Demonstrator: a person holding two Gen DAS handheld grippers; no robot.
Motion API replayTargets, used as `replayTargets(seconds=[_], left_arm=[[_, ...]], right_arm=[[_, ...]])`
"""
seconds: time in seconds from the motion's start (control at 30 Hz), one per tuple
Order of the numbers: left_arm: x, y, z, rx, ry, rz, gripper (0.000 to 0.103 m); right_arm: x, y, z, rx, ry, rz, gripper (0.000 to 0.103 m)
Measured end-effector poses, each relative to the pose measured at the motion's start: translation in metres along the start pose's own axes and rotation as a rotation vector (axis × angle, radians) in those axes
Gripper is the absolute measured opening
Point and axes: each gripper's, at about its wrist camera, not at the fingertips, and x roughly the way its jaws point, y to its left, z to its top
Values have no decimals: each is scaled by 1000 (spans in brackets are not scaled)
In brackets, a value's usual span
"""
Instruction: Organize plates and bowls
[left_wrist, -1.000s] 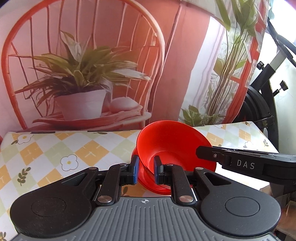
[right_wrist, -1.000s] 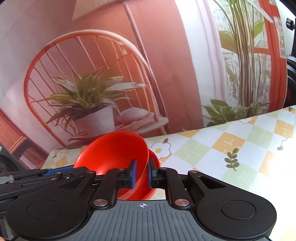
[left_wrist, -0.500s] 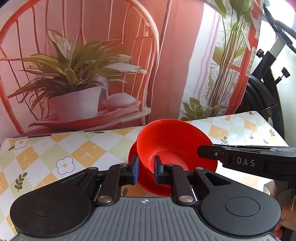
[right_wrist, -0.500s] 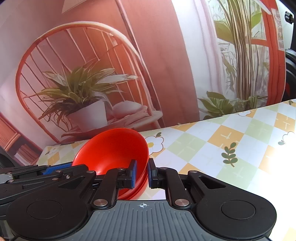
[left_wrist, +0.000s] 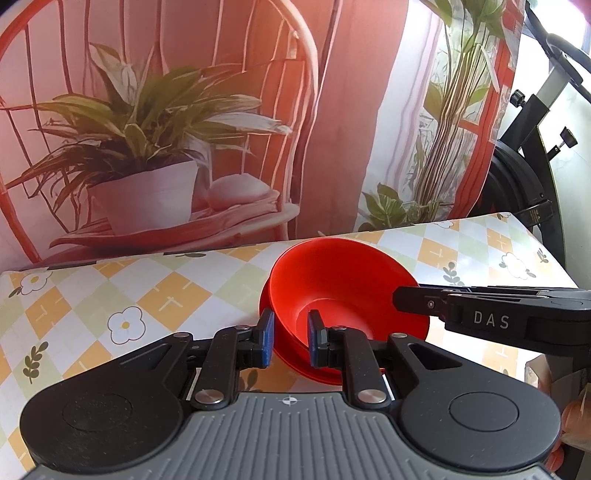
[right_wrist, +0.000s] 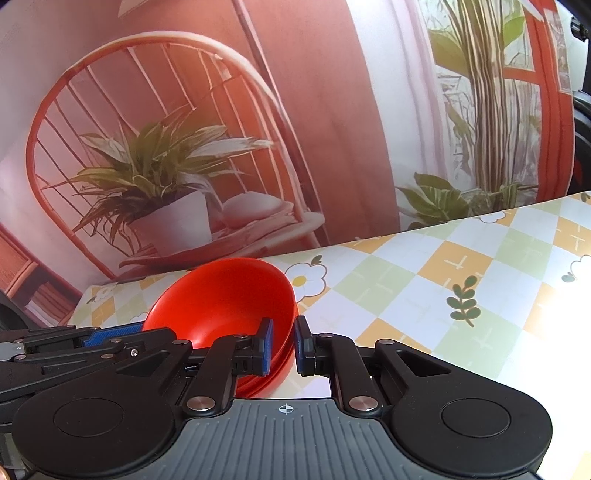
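Left wrist: red bowl (left_wrist: 332, 291) lower than before

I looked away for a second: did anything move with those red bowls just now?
Both grippers eased back and up slightly, so more tablecloth shows. The left gripper and right gripper still pinch opposite rims of the red bowl, nested on another; nothing released.

Two low wrist views close over the checked table (left_wrist: 159, 295), facing the backdrop, both sharing the red bowl (left_wrist: 332, 291).
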Motion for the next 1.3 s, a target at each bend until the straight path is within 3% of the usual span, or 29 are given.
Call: replayTargets(seconds=[0.53,0.8,1.3], left_arm=[[12,13,-3,-66,-11,28,21],[26,27,-5,-163,13,-19,21],[34,26,-9,-203,9,-54,19]], right_arm=[[14,-2,-5,8,28,-2,12],[21,-1,-6,12,40,3,13],[28,-3,-5,25,50,10,12]])
